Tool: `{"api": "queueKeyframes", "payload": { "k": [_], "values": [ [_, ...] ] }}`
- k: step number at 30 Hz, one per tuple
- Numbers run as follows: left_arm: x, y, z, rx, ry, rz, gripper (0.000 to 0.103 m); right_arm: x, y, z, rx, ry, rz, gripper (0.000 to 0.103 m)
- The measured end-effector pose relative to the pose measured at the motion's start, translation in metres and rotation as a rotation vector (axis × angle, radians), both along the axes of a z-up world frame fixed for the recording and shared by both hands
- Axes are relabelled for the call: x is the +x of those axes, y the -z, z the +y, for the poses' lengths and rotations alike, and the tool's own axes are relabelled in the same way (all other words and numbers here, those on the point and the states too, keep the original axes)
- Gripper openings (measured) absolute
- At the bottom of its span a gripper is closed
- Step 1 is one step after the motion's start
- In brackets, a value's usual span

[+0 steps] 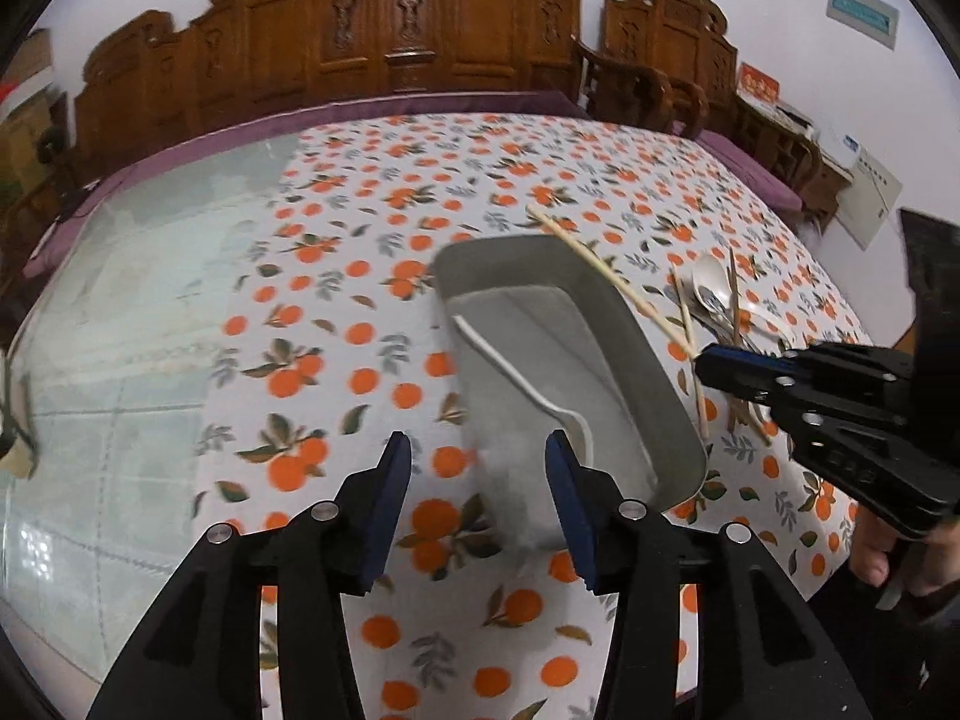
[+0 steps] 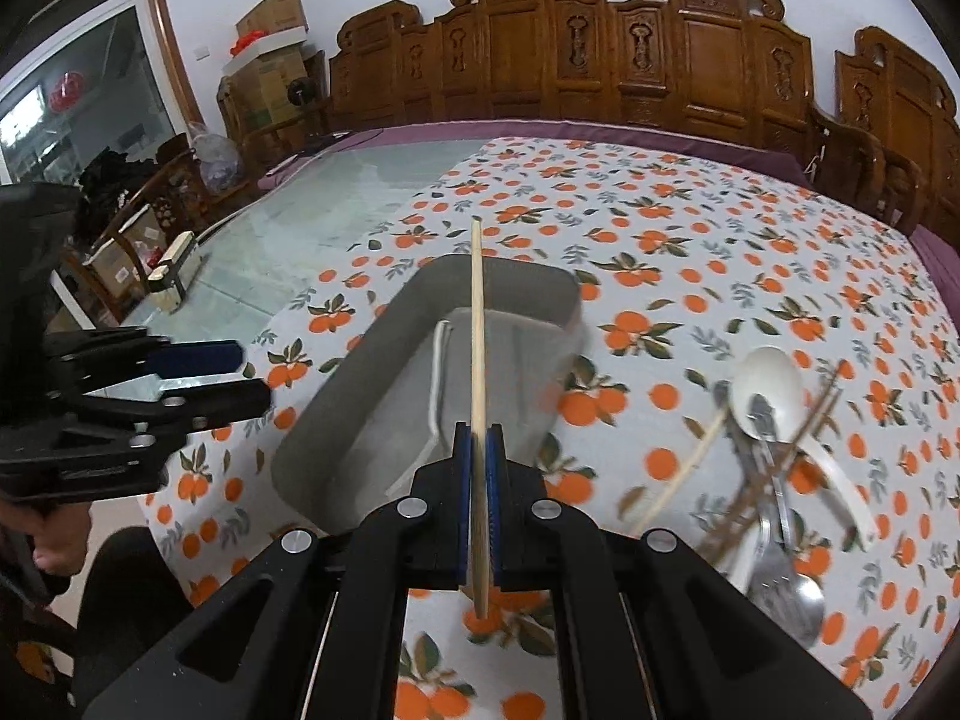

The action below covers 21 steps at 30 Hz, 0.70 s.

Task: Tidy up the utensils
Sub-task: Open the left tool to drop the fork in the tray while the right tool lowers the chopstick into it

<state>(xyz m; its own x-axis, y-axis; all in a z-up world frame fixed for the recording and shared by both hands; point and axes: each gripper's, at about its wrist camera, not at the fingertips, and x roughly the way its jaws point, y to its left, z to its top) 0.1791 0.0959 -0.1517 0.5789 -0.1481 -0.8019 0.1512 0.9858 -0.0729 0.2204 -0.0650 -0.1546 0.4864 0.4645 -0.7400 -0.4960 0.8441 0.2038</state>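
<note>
Where blur smeared the pile: the utensil heap (image 2: 774,480) could not be sorted into pieces.
Left gripper (image 1: 478,480): spread, holding nothing, above the grey tray's (image 1: 648,354) near end.
Right gripper (image 2: 478,480): pinching a chopstick (image 2: 477,330) over the tray.
Tray contents: one white spoon (image 1: 516,375).
Around: orange-print tablecloth (image 1: 360,300), carved wooden chairs (image 2: 540,42).

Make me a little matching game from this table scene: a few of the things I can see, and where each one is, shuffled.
Things:
1. light chopstick
2. white spoon
3. metal spoon
4. left gripper

Places or states:
A. lying inside the grey tray
B. open, holding nothing
C. clamped in the right gripper
D. in the utensil pile on the tablecloth

Pairs: 1-C, 2-A, 3-D, 4-B
</note>
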Motion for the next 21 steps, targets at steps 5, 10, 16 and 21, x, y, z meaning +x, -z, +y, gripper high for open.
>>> {"api": "queueKeyframes", "payload": {
  "k": [5, 10, 16, 21],
  "values": [
    [-0.011, -0.007, 0.02, -0.027, -0.056, -0.049, 0.075, 0.015, 0.015, 0.011, 0.02, 0.023, 0.064, 0.006],
    [-0.01, -0.005, 0.031, -0.052, -0.088, -0.031, 0.08, 0.024, 0.024, 0.02, 0.025, 0.044, 0.099, 0.006],
    [-0.015, -0.014, 0.032, -0.056, -0.103, -0.058, 0.084, 0.031, 0.035, 0.028, 0.035, 0.048, 0.127, 0.006],
    [-0.017, -0.018, 0.031, -0.049, -0.108, -0.076, 0.084, 0.026, 0.032, 0.03, 0.043, 0.007, 0.091, 0.008]
  ]
}}
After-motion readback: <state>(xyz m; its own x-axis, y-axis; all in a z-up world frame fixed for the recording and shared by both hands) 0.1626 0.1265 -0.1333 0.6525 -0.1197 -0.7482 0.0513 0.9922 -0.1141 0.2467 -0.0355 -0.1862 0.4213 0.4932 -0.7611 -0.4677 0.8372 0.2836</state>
